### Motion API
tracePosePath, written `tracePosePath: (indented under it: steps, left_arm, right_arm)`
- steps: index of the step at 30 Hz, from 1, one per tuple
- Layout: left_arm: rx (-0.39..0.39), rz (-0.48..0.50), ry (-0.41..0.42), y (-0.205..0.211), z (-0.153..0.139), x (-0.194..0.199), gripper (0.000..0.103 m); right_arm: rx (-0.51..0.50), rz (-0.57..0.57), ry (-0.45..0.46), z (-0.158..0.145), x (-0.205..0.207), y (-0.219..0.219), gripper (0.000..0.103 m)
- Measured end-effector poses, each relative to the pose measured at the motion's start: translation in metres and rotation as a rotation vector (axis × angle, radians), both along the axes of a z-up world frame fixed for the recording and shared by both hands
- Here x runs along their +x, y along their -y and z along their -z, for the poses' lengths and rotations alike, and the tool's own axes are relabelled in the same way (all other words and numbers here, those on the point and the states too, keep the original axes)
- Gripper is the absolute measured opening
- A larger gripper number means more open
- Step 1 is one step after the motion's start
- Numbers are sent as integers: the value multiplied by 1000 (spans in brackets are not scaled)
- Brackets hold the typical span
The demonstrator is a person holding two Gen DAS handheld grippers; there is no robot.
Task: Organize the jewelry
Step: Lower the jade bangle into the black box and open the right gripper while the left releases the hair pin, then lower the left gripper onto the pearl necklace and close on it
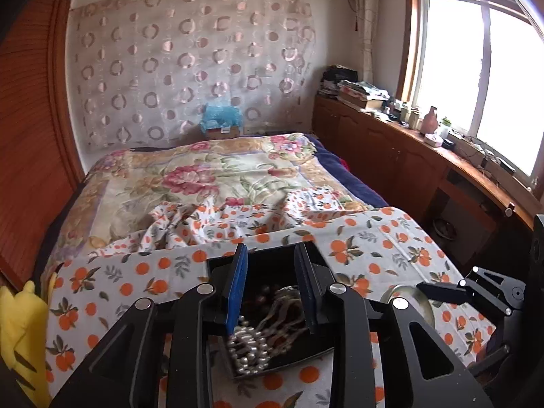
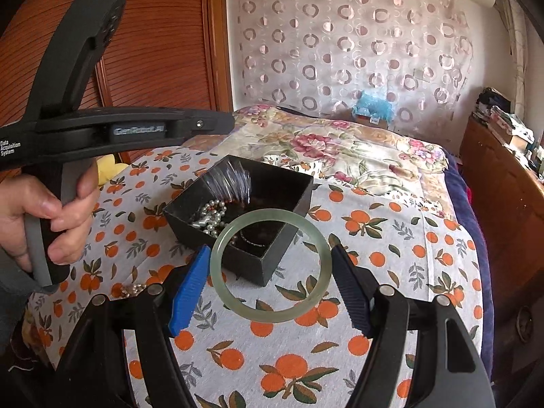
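A black open box [image 2: 282, 238] sits on the orange-print cloth [image 2: 391, 238], holding a pearl string [image 1: 244, 346], dark beads and silvery wavy strands [image 1: 278, 306]. My left gripper [image 1: 272, 255] hovers right over the box, its blue pads apart with nothing pressed between them. A hand [image 2: 44, 217] holds its handle, and a pale blurred streak [image 2: 231, 180] hangs over the box's far-left corner. My right gripper [image 2: 270, 272] is shut on a pale green jade bangle [image 2: 217, 265], held flat above the box's near corner. In the left wrist view the bangle's rim [image 1: 426, 301] shows at the right.
A small heap of pearl beads [image 2: 131, 289] lies on the cloth near the right gripper's left arm. The floral blanket [image 1: 204, 176] covers the bed beyond. A cluttered wooden cabinet [image 1: 391, 149] runs along the right under the window. A yellow plush [image 1: 20, 333] lies at the left.
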State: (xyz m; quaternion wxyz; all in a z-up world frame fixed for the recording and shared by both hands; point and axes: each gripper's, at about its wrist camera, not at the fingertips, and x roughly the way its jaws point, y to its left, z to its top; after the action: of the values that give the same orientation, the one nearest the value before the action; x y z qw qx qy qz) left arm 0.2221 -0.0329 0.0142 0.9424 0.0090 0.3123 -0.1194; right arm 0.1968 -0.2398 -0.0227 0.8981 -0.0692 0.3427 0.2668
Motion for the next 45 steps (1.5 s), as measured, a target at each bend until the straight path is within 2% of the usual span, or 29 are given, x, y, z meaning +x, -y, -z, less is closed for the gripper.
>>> tracePosePath:
  steps: [6,9,13,18,19,23,25,29,36,38,45]
  left_arm:
    - [21,-42,-4,-24,6,-11,29]
    - [45,-61,-3,-35,11,-17,34]
    - [45,-82,-13,-51,17,-23,36]
    - [56,-107,-17,-67,22,-34,43]
    - [55,-110,-18,-70,23,-36,52]
    - [83,-126,-5,-76,25,-43,65]
    - [92,-133,-1,-79,25,-47,80]
    - [83,-132,3,-86,24,-53,92]
    - [89,-109,-17,-88,34,-72,94]
    - [90,-97,-34,-86,40,-78,94]
    - [76,-50,-75,-74,59,-100,94]
  right_arm:
    - [-5,-5,4,3,10,-12,74]
    - [-10,-10,10,6,20,-24,74]
    - [-12,-20,22,7,33,-38,74]
    - [-35,-42,38,9,50,-60,74]
    - [-41,-45,38,9,52,-62,74]
    - [-81,-55,32,17,62,-78,74]
    - [-87,-52,20,21,66,-83,74]
    - [-87,-49,3,28,73,-91,74]
    - [-94,-58,-26,38,78,-103,74]
    - [-90,-62,-23,38,76,-103,78]
    - [-34,-62,7,22,51,-81,80]
